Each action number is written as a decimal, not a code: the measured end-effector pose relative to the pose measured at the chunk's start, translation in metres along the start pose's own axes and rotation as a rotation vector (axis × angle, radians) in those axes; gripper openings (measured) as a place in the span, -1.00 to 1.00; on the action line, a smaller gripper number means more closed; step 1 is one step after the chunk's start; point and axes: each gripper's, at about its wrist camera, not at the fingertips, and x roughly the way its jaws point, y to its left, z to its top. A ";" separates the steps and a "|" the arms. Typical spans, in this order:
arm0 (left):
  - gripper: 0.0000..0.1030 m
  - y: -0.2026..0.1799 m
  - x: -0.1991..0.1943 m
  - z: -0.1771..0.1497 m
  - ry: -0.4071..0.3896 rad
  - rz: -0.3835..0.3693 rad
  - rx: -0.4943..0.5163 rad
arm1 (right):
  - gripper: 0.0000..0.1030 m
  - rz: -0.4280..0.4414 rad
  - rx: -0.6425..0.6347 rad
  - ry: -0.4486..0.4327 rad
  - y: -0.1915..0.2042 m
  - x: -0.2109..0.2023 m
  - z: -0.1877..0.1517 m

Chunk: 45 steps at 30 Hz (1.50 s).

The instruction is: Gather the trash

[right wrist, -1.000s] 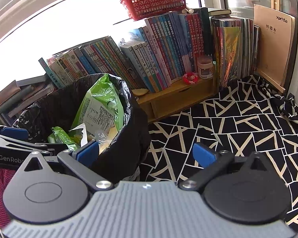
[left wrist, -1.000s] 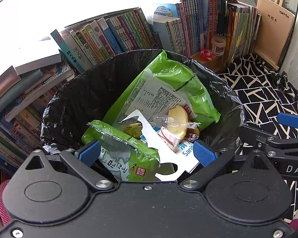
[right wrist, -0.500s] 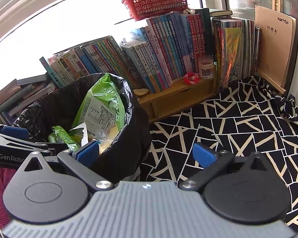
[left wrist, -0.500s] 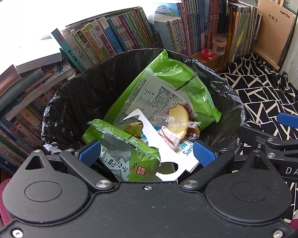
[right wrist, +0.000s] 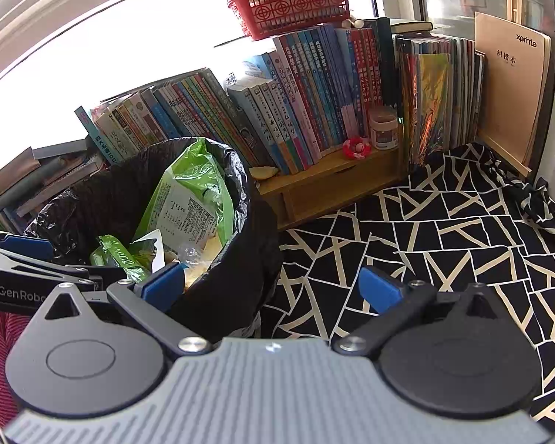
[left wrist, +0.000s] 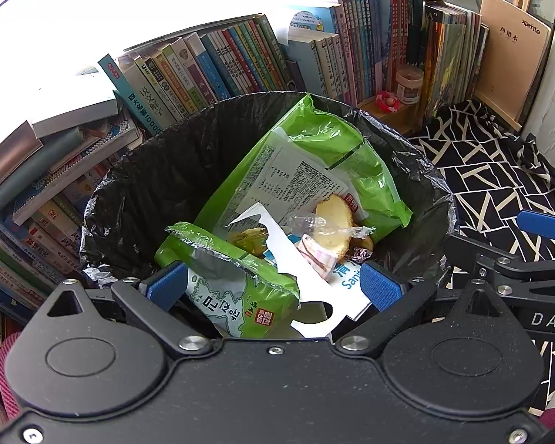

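A bin lined with a black bag (left wrist: pixel 148 170) stands before a row of books. Inside lie a large green snack bag (left wrist: pixel 333 140), a small torn green packet (left wrist: pixel 233 285), white cardboard (left wrist: pixel 292 259) and a pale piece of fruit (left wrist: pixel 335 218). My left gripper (left wrist: pixel 272 288) hangs open over the bin's near rim, the small packet below its gap. My right gripper (right wrist: pixel 271 286) is open too, to the right of the bin (right wrist: pixel 103 192), with its left finger over the rim and nothing held. One of its blue pads (left wrist: pixel 544 222) shows at the right in the left wrist view.
Upright books (right wrist: pixel 307 92) fill a low wooden shelf (right wrist: pixel 333 181) behind the bin, with a red basket (right wrist: pixel 292 3) on top and a small jar (right wrist: pixel 383 129). A black-and-white patterned cloth (right wrist: pixel 444 229) covers the surface to the right. Stacked books (left wrist: pixel 55 170) lie on the left.
Both views have drifted only very slightly. Both grippers stay open and the trash in the bin has not moved.
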 end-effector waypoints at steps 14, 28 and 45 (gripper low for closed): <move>0.93 0.000 0.000 0.000 0.000 0.000 0.000 | 1.00 -0.001 0.001 0.000 0.001 0.000 -0.001; 0.93 0.000 0.001 0.000 0.001 0.001 0.001 | 1.00 0.000 0.000 -0.001 0.000 0.000 0.000; 0.93 0.001 -0.002 0.001 -0.020 0.011 0.011 | 1.00 0.003 -0.003 -0.003 -0.001 0.000 -0.001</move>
